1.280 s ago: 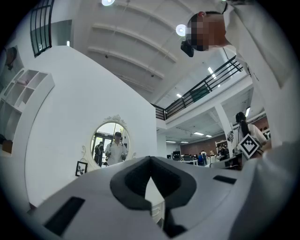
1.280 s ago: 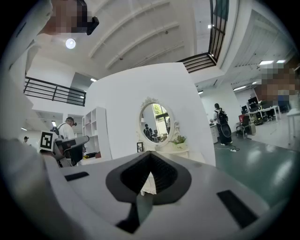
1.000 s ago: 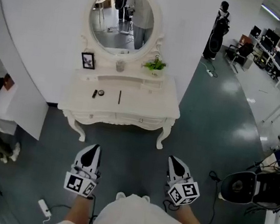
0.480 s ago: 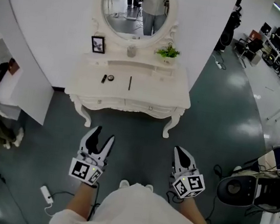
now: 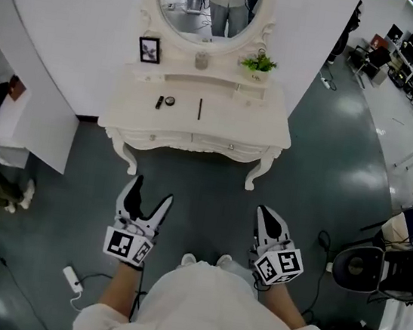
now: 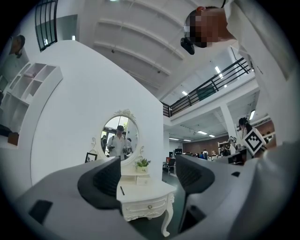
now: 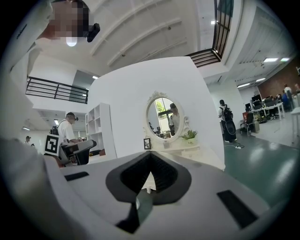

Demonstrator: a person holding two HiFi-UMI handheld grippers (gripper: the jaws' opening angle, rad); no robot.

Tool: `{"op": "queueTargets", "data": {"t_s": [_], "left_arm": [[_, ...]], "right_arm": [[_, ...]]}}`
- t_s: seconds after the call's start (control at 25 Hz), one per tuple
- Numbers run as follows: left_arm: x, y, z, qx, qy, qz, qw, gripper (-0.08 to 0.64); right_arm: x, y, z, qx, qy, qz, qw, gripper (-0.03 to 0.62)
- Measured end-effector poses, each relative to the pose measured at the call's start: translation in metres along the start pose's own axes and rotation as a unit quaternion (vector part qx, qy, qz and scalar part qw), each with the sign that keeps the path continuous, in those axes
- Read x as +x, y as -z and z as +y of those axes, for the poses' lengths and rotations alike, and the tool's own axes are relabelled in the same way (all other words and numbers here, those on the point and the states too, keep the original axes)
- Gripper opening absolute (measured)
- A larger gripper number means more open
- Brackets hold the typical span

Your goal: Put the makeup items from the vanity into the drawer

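Nearest, the left gripper [image 5: 152, 191] has just been opening its jaws. They now stand wide with nothing between them; the left gripper view shows only the distant vanity [image 6: 154, 194] in the gap. The right gripper [image 5: 264, 213] is held level beside it, jaws closed together and empty.

Both point toward the vanity [image 5: 265, 127], which is well apart from them across bare dark floor. Nothing stands in the way. A power strip [image 5: 71, 279] lies off to the near left, and an office chair [image 5: 363, 268] is off to the right.

The vanity's two drawers [image 5: 228, 147] face the person, and both look shut, so one probably has to be pulled open first.

The makeup items lie on the top behind the drawers:
- A small dark tube [image 5: 159, 102] and a round compact [image 5: 170, 101] lie just beside each other, left of centre.
- A thin dark pencil [image 5: 200, 108] lies near the middle, its long axis running near to far.

These lie ahead and slightly right of the left gripper, which is the nearer of the two. The right gripper lines up better with the right drawer knob.

On the raised ledge farther back are a picture frame [image 5: 149, 49], a glass jar [image 5: 200, 60] and a potted plant [image 5: 259, 63], under the oval mirror [image 5: 214, 5].
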State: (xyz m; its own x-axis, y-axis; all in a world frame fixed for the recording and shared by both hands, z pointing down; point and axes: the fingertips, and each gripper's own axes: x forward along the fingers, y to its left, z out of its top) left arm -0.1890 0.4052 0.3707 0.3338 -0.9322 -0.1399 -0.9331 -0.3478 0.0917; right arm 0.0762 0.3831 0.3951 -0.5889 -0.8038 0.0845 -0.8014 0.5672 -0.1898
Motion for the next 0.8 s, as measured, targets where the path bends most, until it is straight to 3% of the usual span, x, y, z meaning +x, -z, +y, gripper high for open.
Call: {"op": "queueTargets", "data": {"t_s": [0.36,0.8], "left_arm": [[0.007,0.018,0.015,-0.018,-0.006,0.013,0.9997,0.35],[0.071,0.027,0.014,-0.023,-0.004,0.017,0.9996,0.35]], "right_arm": [[0.022,0.002,-0.002,-0.002,-0.002,0.003,1.0,0.017],[0.064,-0.003,-0.043,0.008,-0.02,-0.002,1.0,0.017]]}}
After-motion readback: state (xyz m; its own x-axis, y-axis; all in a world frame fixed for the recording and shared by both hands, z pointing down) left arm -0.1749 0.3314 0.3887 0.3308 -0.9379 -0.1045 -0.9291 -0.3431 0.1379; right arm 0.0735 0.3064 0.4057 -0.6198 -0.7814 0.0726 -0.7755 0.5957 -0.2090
